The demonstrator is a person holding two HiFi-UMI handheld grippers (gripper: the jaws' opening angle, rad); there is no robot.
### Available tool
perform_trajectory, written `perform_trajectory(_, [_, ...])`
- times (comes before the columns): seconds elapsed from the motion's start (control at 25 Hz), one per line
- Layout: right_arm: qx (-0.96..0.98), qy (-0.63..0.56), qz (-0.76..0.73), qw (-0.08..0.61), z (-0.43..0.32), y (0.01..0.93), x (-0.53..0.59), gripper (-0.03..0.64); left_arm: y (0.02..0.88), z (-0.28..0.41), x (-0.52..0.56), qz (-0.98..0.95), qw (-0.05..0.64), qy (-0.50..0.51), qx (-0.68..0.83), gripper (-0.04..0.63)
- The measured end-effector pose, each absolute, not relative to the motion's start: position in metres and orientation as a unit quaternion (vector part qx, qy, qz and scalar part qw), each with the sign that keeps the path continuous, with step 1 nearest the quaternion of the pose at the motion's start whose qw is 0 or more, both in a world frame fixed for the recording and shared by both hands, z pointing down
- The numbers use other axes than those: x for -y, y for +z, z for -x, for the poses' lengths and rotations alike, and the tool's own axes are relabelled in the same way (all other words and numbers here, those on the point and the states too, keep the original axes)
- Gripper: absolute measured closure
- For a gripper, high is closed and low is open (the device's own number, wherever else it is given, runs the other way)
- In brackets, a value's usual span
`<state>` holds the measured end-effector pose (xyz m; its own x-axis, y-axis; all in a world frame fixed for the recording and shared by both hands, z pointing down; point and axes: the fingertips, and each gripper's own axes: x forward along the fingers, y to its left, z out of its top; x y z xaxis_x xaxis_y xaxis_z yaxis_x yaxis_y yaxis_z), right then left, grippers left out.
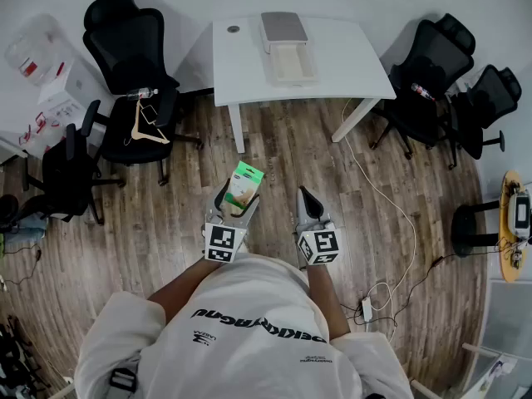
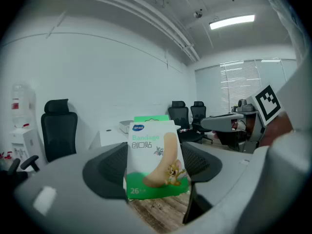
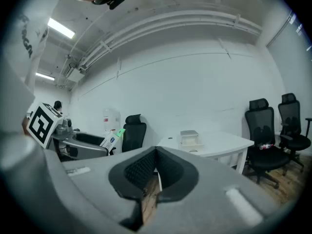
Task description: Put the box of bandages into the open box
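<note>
Low in the centre of the head view, the left gripper (image 1: 235, 210) clamped the bandage box (image 1: 244, 184) upright. The right gripper (image 1: 306, 202) beside it was closed and empty. The carry probably called for a firm, level hold towards the open box (image 1: 288, 56) on the table (image 1: 357, 69), upper centre, well apart.

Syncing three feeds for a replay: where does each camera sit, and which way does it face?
Head view: on the person's head, facing steeply down at the table; torso, arms, left hand-held gripper and right hand-held gripper show.
Left gripper view: on the left one, looking along jaws clamping the bandage box; right one at right.
Right gripper view: on the right one, jaws together, facing the table.
Shared: both gripper views show the table's open box.
</note>
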<state>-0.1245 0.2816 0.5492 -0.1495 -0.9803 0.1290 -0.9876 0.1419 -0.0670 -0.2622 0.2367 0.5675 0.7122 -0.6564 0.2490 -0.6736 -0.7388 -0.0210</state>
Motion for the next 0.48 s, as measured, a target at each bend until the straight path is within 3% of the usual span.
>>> perform_trajectory(0.48, [0.761, 0.065, -0.645, 0.001, 0.101, 0.542, -0.325, 0.618, 0.561, 0.245, -0.282, -0.922, 0.041, 0.112, 0.368, 0.238])
